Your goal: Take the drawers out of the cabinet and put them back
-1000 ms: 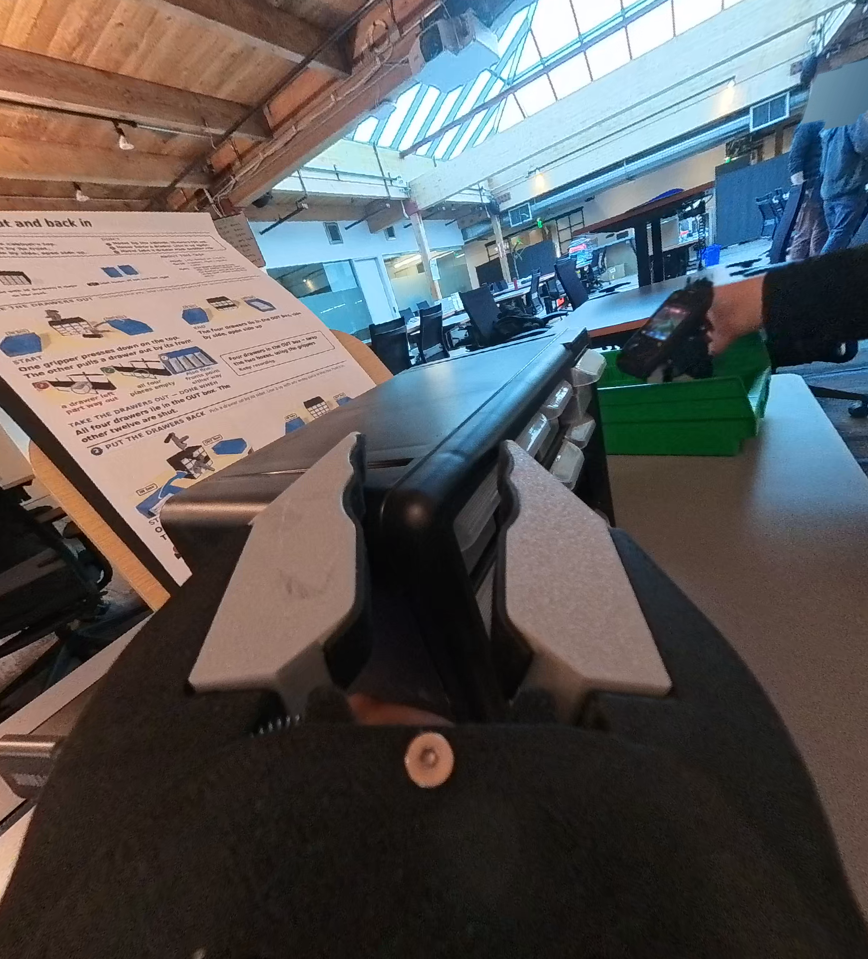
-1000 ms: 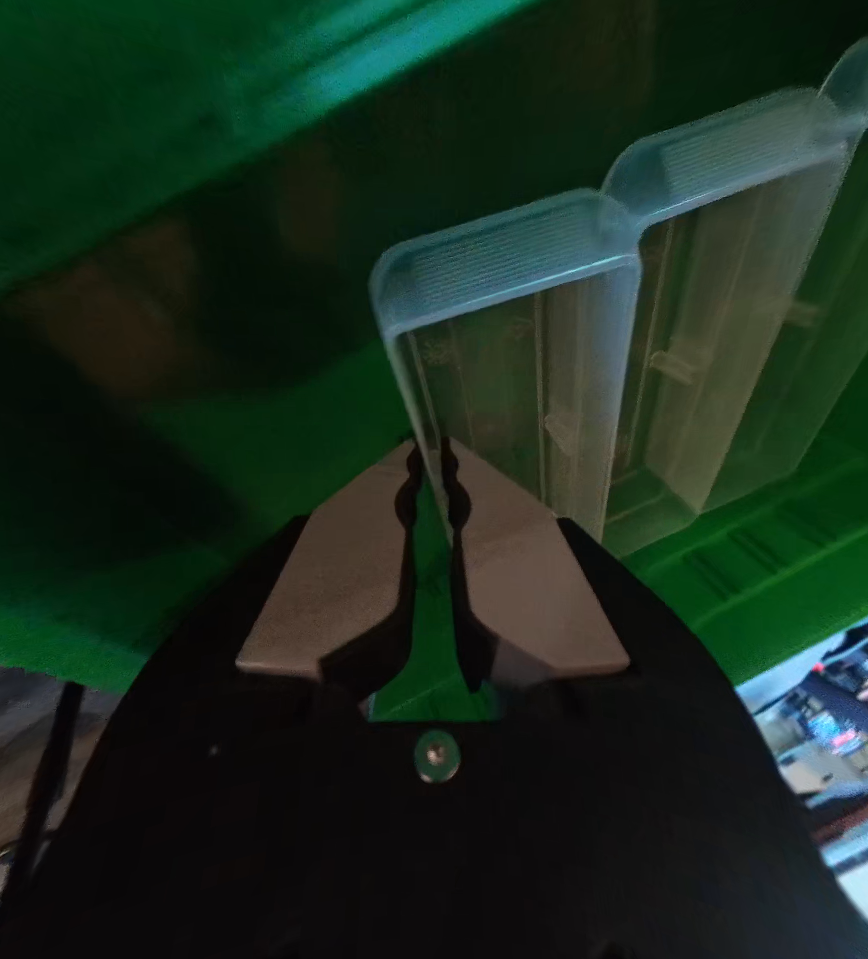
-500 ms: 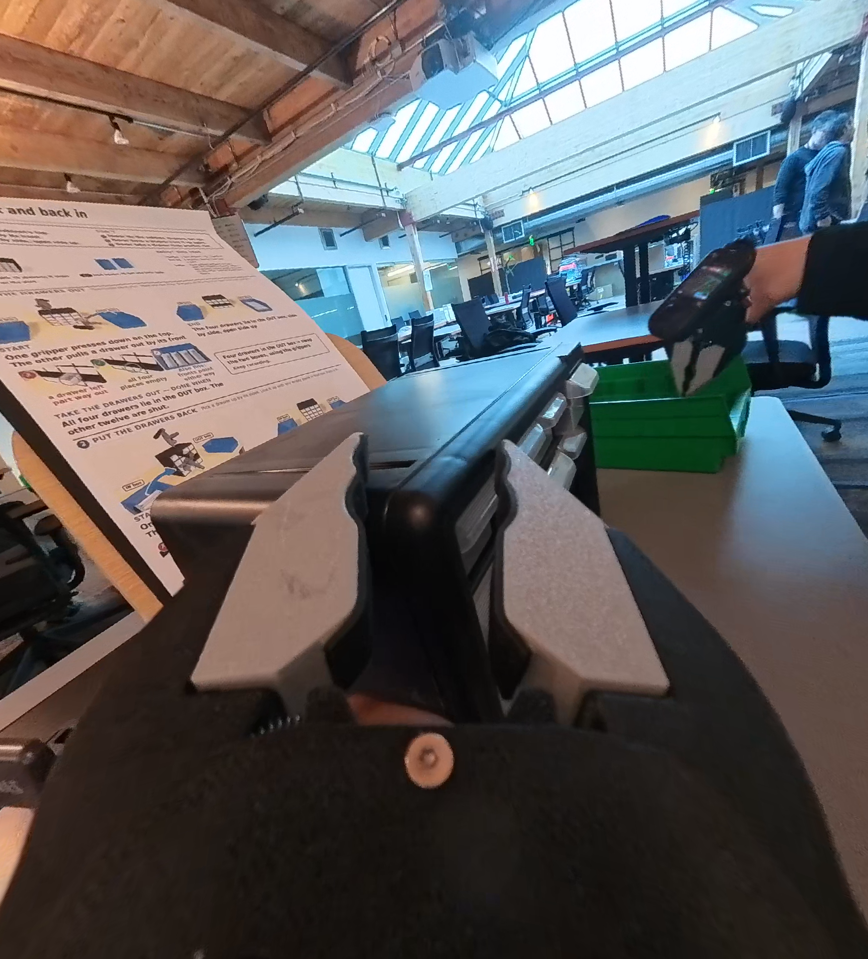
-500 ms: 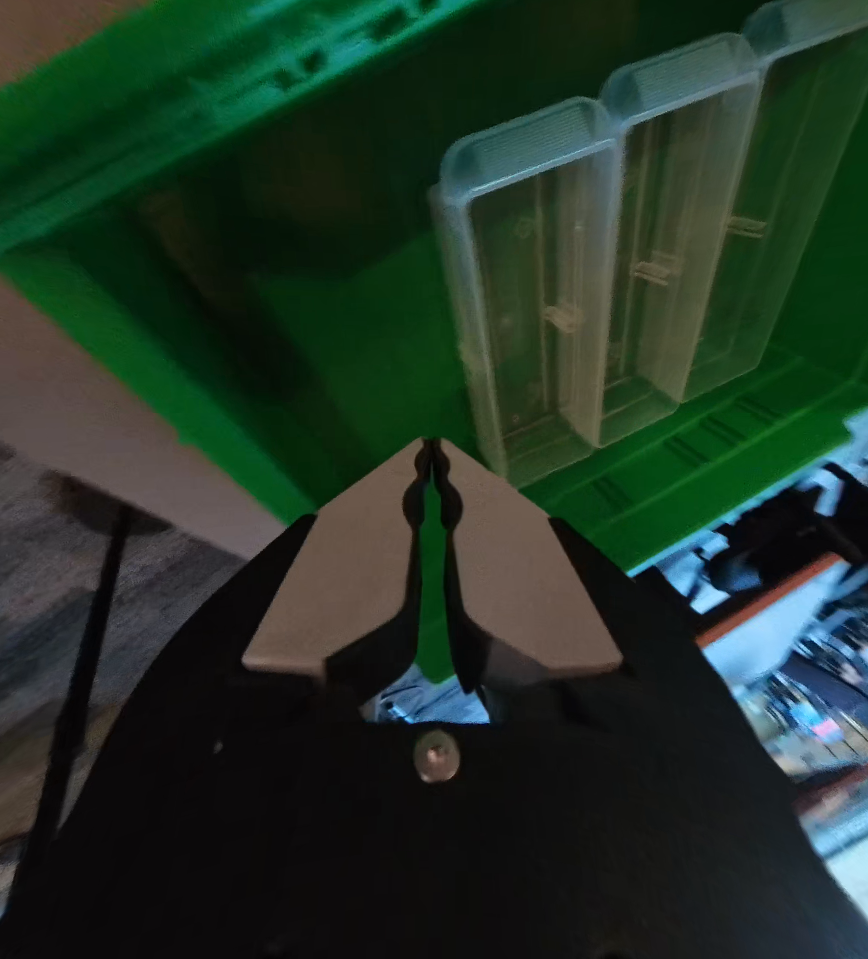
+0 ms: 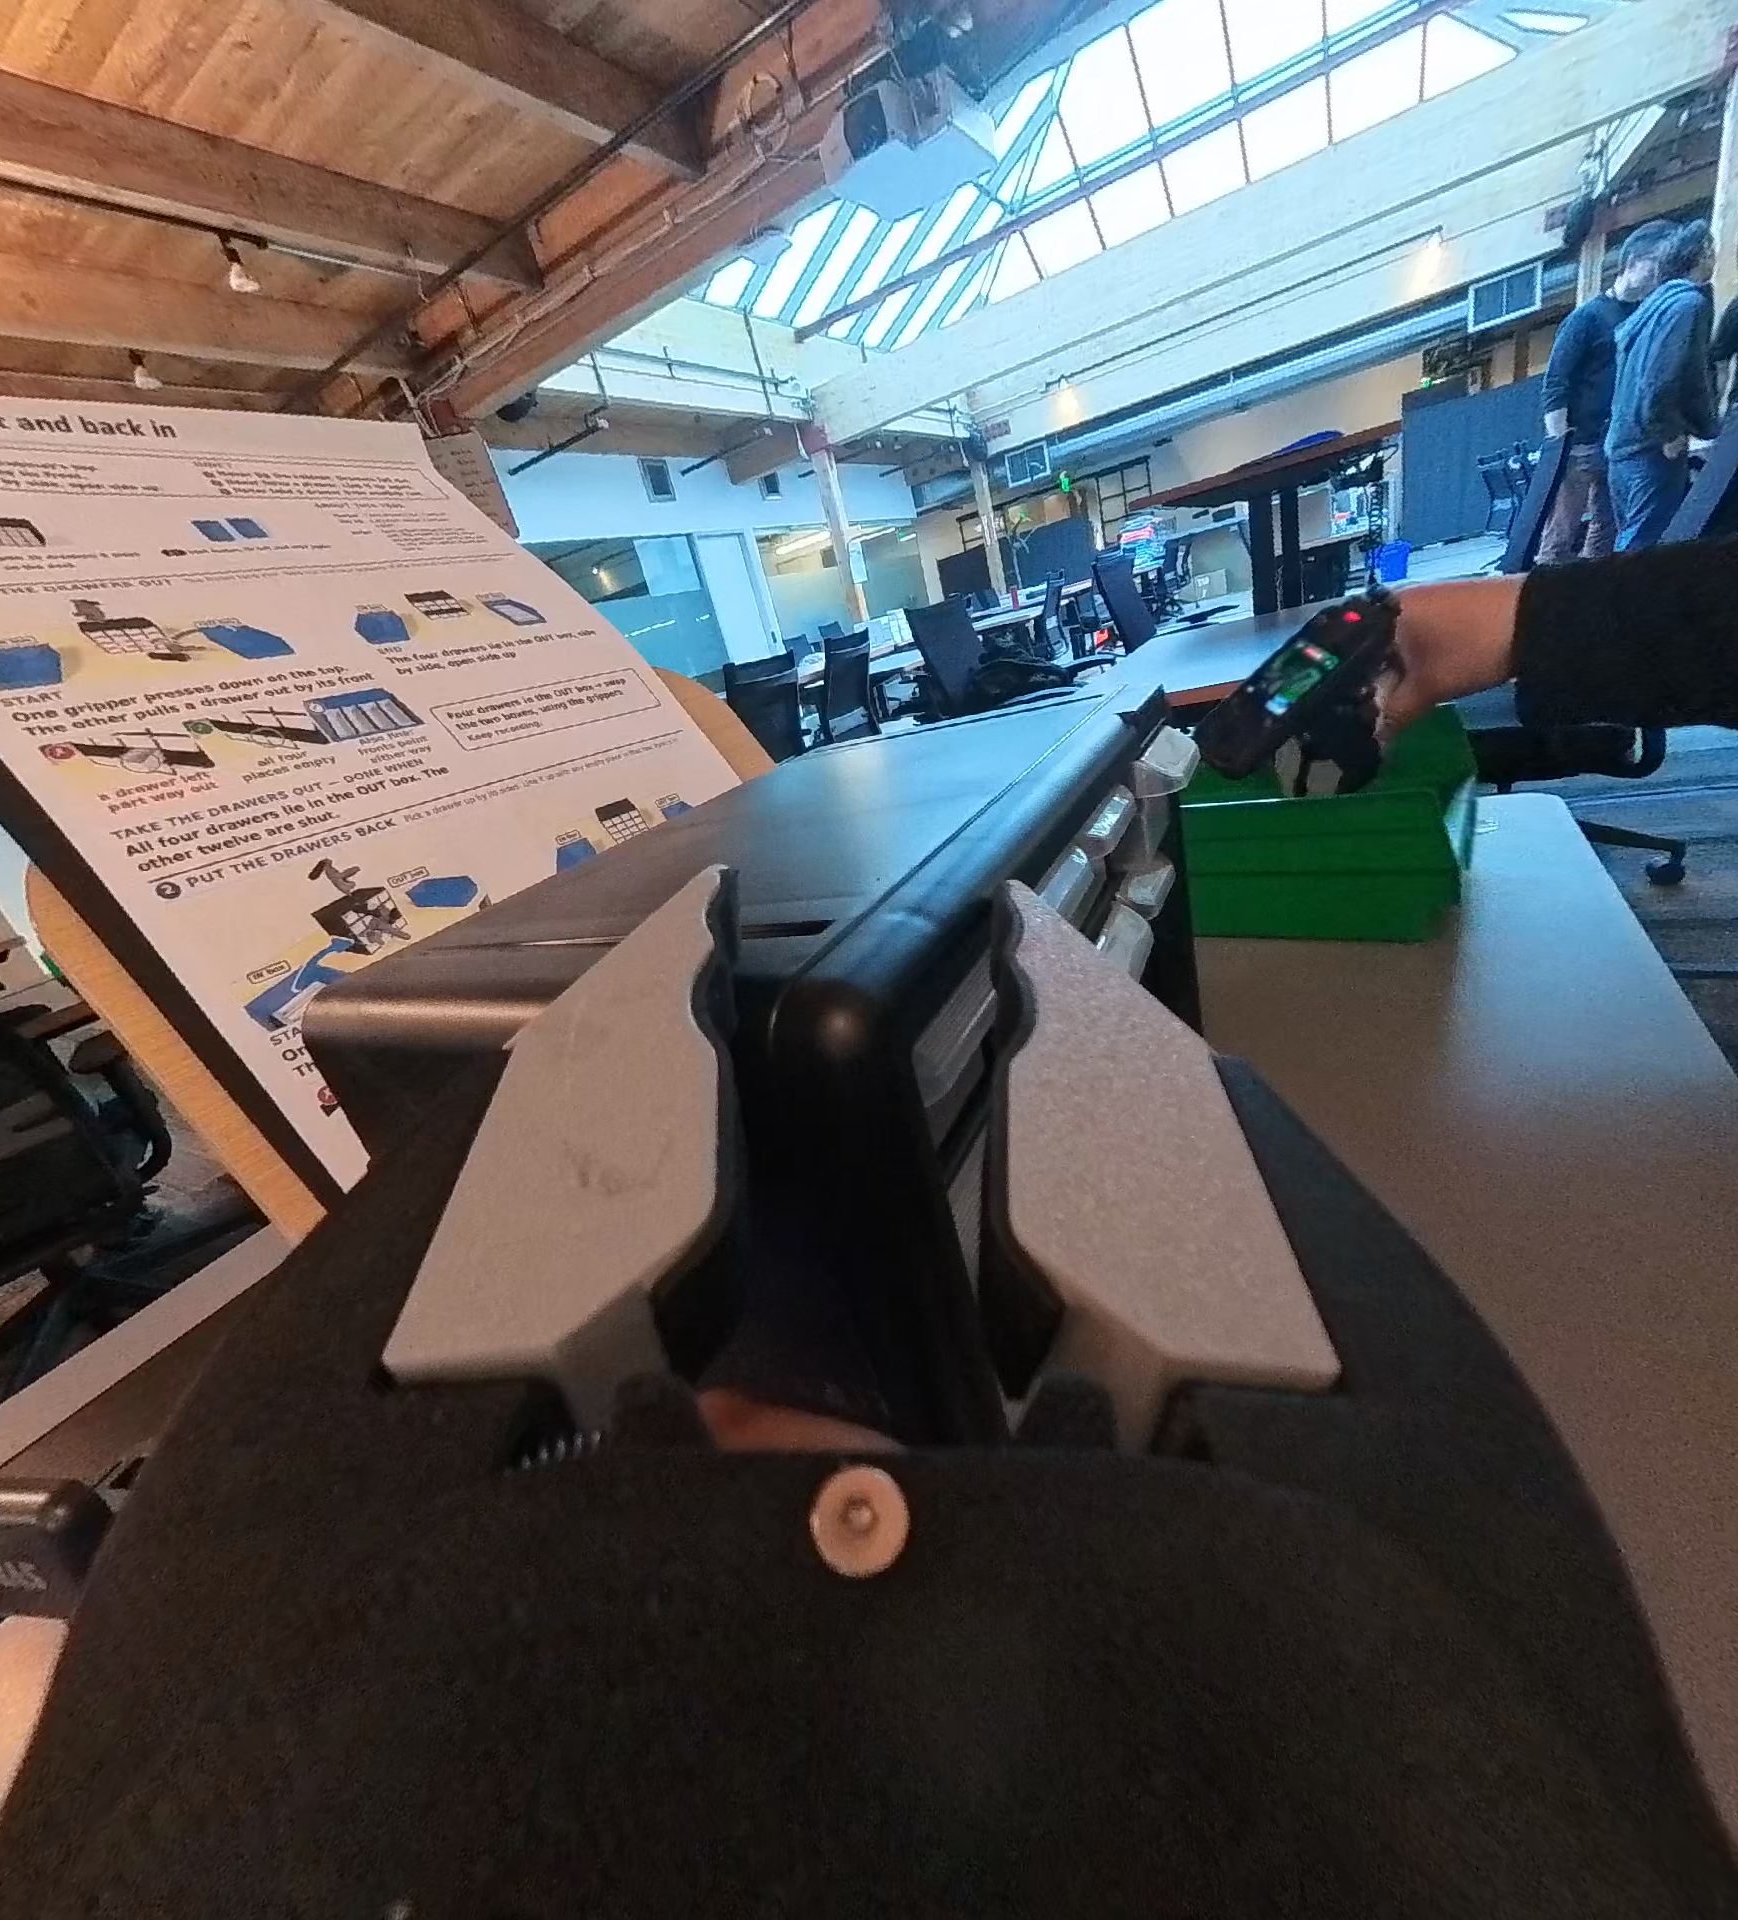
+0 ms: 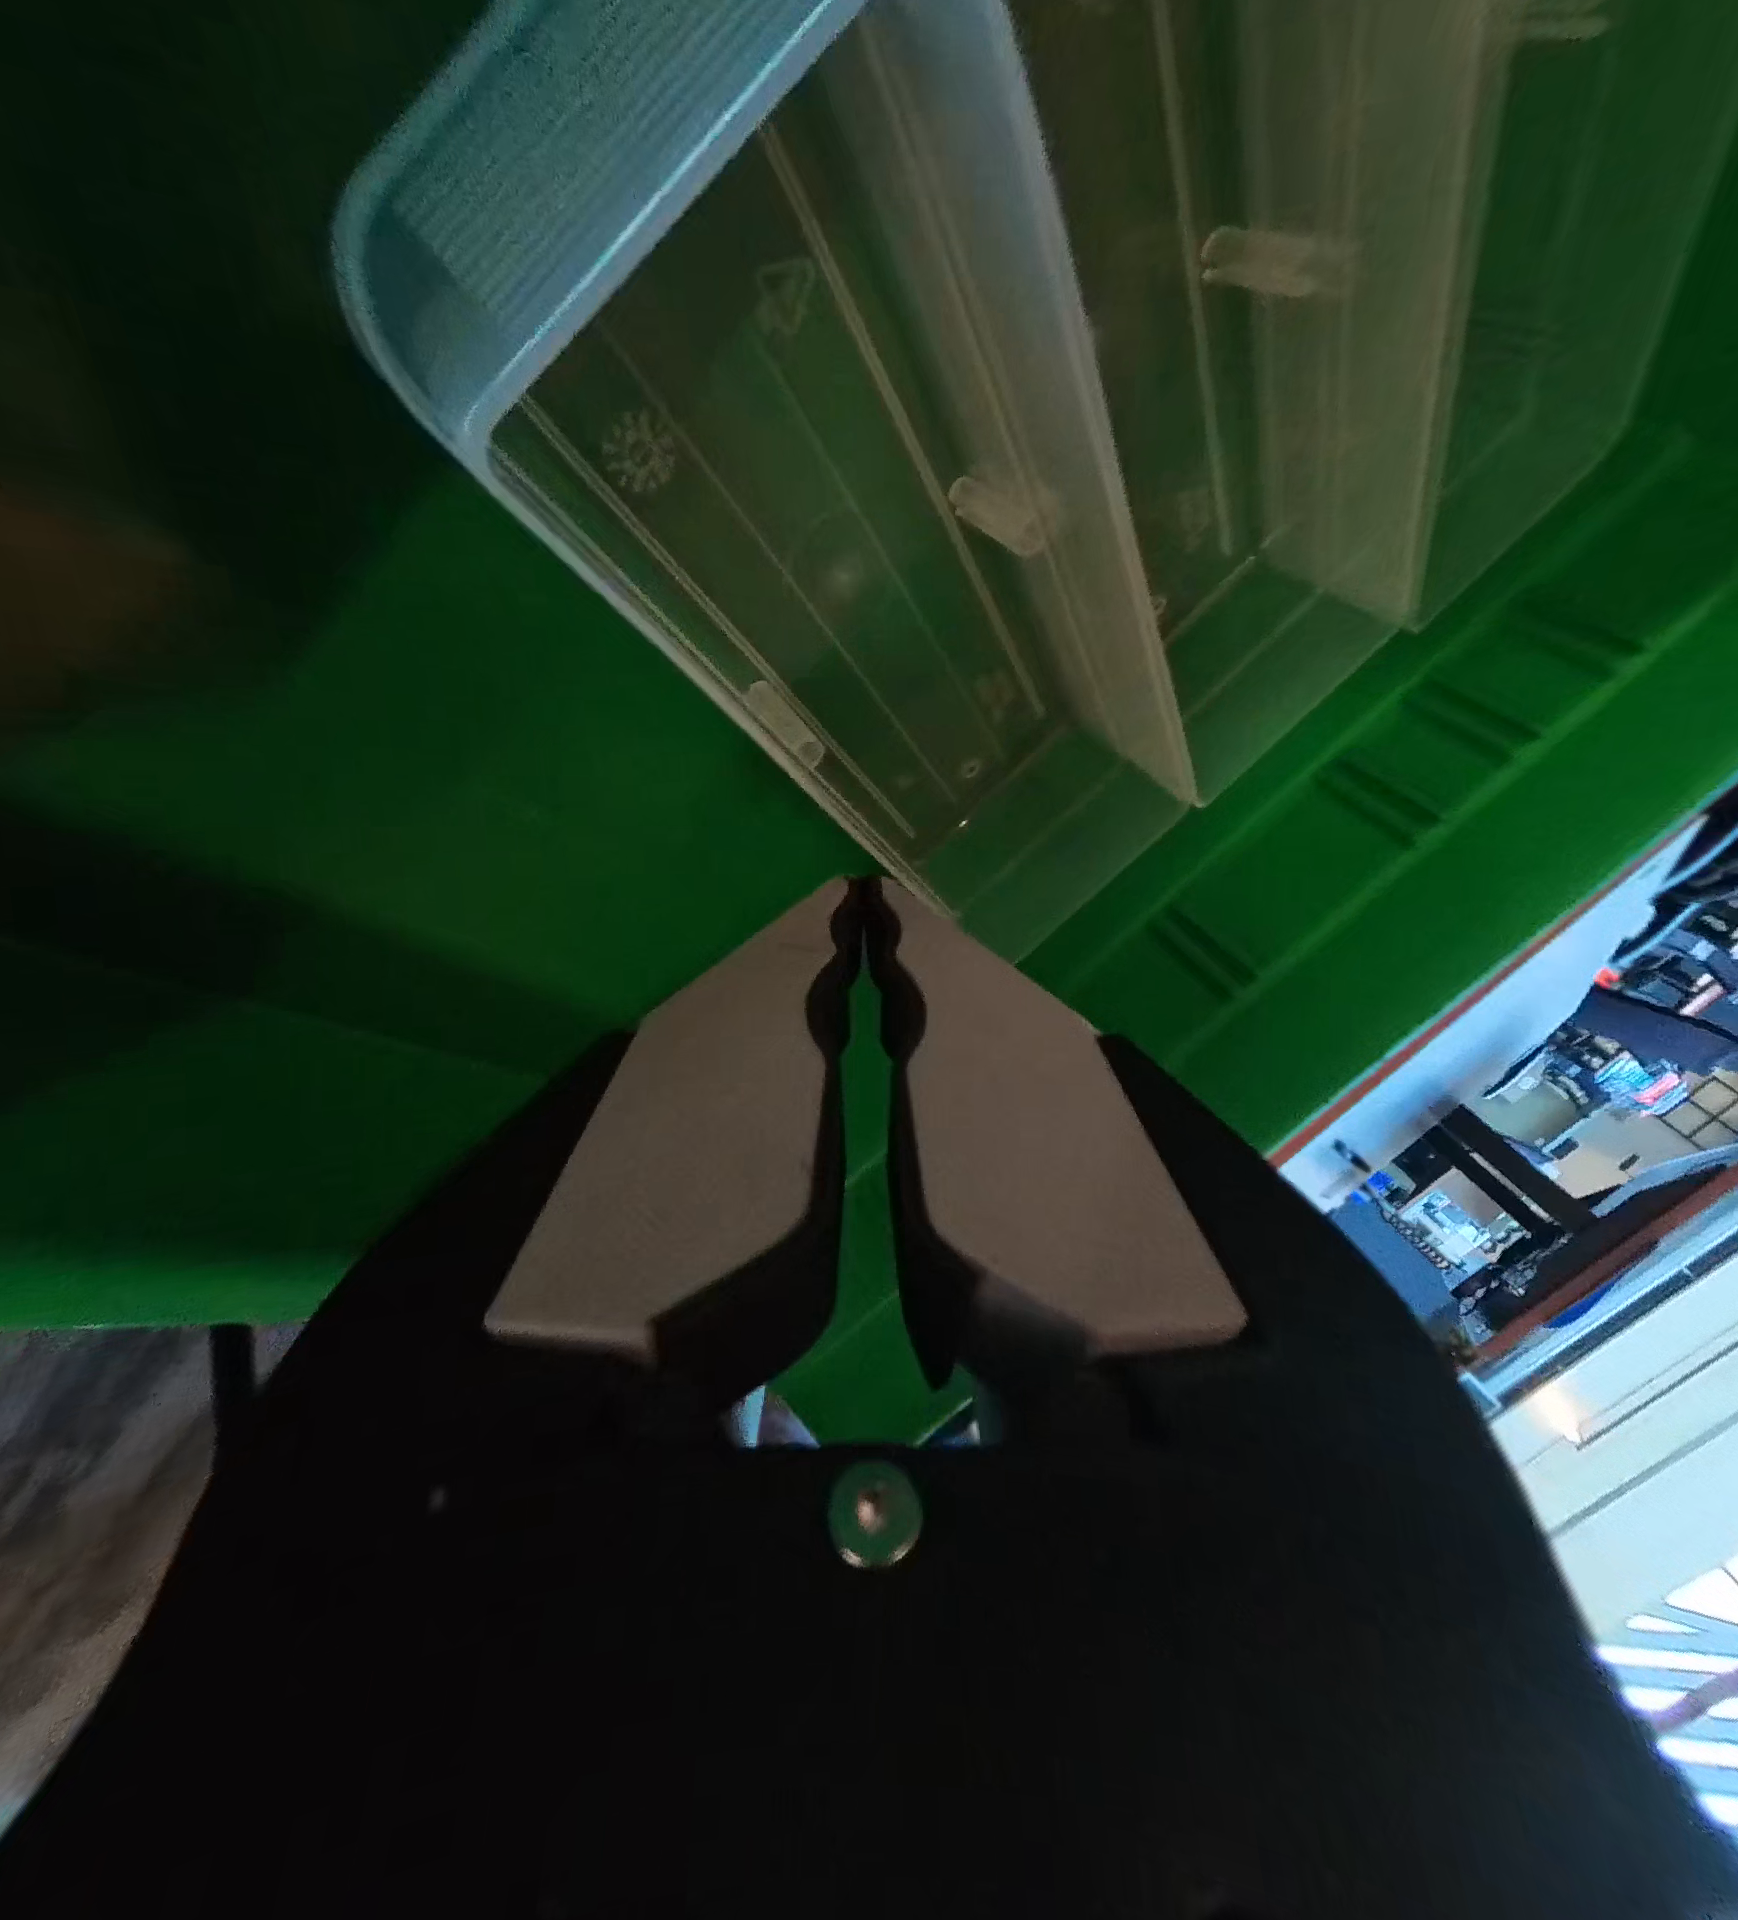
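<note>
**Right wrist view: our closed gripper sits at the corner of the nearest drawer in the green bin**

Right wrist view shows our right gripper [image 6: 865, 894] with its tips pressed together and nothing between them, at the near corner of a clear drawer [image 6: 792, 499] lying in the green bin [image 6: 273, 935]. At least two more clear drawers [image 6: 1364, 312] lie beside it, side by side and touching, open side up. Each drawer's long axis runs from the bin wall near our tips up and away to the left, with the ribbed front lip at the far end.

In the left wrist view our left gripper [image 5: 860, 1039] straddles the near top edge of the black cabinet [image 5: 844, 831], one finger on the top and one against the front; we think it is clamped there to steady the cabinet, though the contact itself is hard to see. The bin stands on the table [image 5: 1467, 1143] just past the cabinet's far end (an instruction board [image 5: 221, 675] leans to the left).

What could go wrong: with the tips closed, we could push the drawer's corner rather than take its wall, skidding it against its neighbours. A pinch on one corner could also let the long drawer swing and tip as it lifts.
</note>
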`<move>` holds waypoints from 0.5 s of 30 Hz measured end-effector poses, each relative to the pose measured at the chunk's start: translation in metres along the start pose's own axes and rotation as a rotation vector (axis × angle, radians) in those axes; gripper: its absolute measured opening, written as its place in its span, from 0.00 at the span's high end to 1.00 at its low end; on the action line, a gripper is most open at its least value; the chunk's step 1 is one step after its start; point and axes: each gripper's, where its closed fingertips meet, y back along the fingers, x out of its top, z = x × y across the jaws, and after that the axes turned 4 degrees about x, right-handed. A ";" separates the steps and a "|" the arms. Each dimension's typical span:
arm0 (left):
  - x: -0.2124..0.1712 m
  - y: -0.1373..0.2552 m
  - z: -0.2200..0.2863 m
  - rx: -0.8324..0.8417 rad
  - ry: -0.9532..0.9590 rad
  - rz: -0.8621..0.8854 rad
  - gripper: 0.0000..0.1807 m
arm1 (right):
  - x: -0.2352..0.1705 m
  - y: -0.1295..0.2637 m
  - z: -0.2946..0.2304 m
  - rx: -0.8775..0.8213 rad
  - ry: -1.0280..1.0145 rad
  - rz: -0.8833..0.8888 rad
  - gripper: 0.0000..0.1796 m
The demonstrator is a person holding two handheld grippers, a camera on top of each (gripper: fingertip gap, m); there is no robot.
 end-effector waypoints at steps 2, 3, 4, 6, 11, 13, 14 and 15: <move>0.000 0.000 0.000 0.000 0.000 -0.001 0.74 | 0.000 0.010 0.005 -0.048 -0.013 0.031 1.00; 0.000 0.000 0.000 0.000 0.000 -0.002 0.74 | -0.001 0.016 0.007 -0.071 -0.031 0.051 1.00; 0.000 0.000 0.000 0.001 -0.001 -0.002 0.74 | -0.001 0.024 0.008 -0.084 -0.054 0.078 1.00; 0.000 0.000 0.000 0.002 -0.003 -0.004 0.74 | 0.000 0.042 0.006 -0.105 -0.108 0.157 1.00; 0.000 0.000 0.000 0.003 -0.001 -0.001 0.74 | 0.014 0.111 -0.006 -0.160 -0.287 0.462 1.00; 0.000 0.000 0.000 0.004 -0.001 0.001 0.74 | 0.037 0.151 -0.023 -0.130 -0.320 0.675 1.00; 0.000 0.000 0.000 0.005 -0.001 0.002 0.74 | 0.053 0.174 -0.037 -0.094 -0.309 0.799 1.00; 0.000 0.000 0.000 0.006 -0.001 0.004 0.74 | 0.070 0.198 -0.052 -0.048 -0.291 0.922 0.95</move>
